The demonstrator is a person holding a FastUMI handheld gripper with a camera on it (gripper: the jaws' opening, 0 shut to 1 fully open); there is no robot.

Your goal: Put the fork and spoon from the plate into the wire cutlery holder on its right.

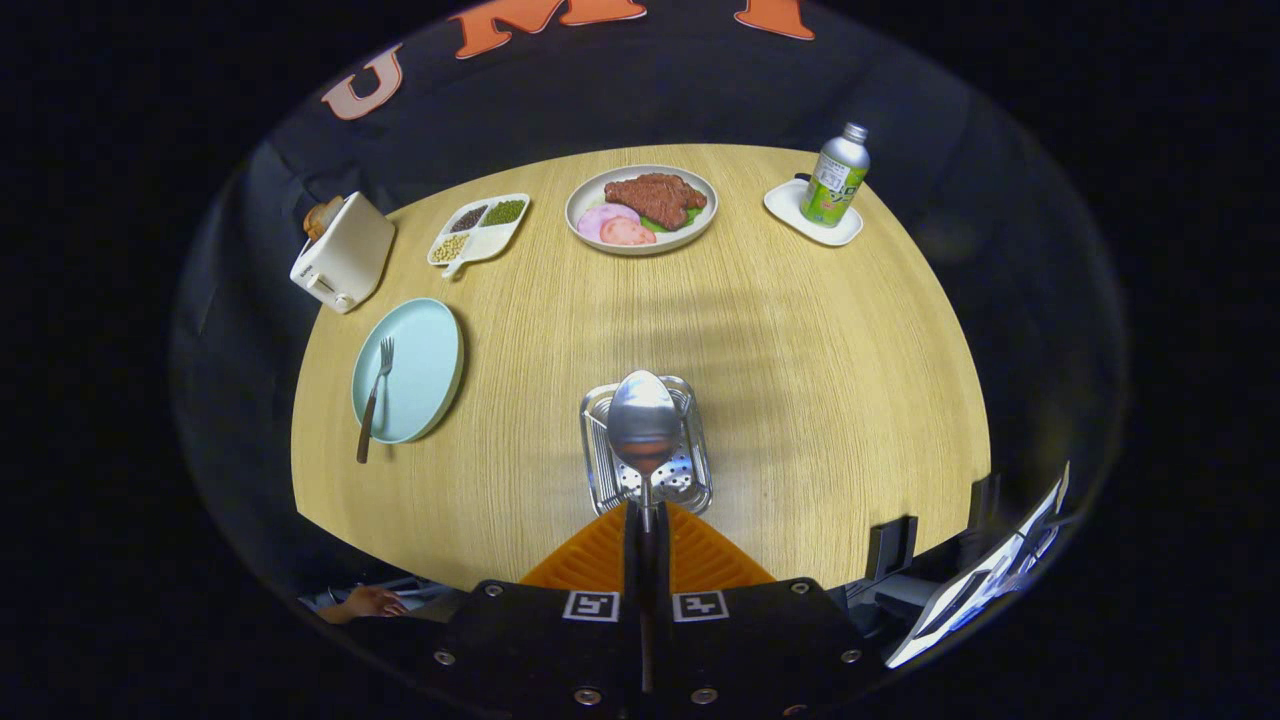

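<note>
Gripper [645, 520] fingers are clamped on the spoon [644, 420] handle at lower centre, bowl up, directly above the wire cutlery holder [690, 478]. Keep the spoon vertical, lower it into the holder — then release. Fork [376, 395] remains on the plate [425, 370], centre left.
</note>
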